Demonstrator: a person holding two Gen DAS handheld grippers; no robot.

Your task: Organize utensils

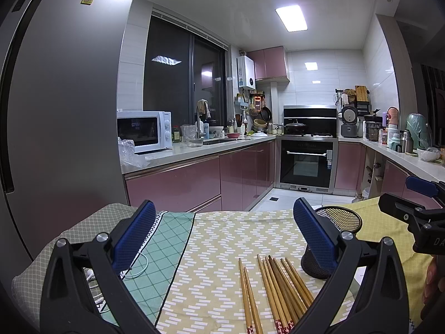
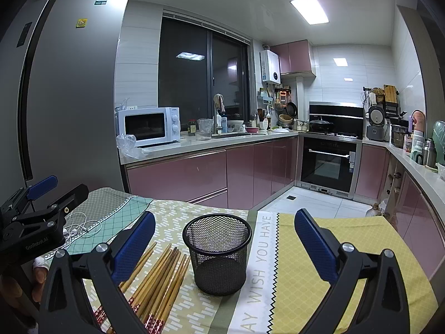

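Your left claw (image 1: 224,239) is spread wide with nothing between its blue pads (image 1: 136,236); it hovers above the desk (image 1: 211,239), over the patterned cloth; your right claw (image 2: 225,247) is equally wide apart and empty, its pads (image 2: 314,246) flanking the view of the black mesh cup (image 2: 218,253); the cup stands upright on the cloth, nothing visible inside it from the right wrist view; bamboo chopsticks (image 2: 160,278) lie loose on the desk just beside the cup, on its left in the right wrist view, in a rough fan with their red patterned ends toward you; two of them lie slightly apart from the main bunch in the left wrist view; neither claw touches chopsticks or cup; white earphone cable (image 2: 80,226) lies on the green part of the cloth, well apart from the cup; behind the desk you see a kitchen with pink cabinets (image 2: 178,175).
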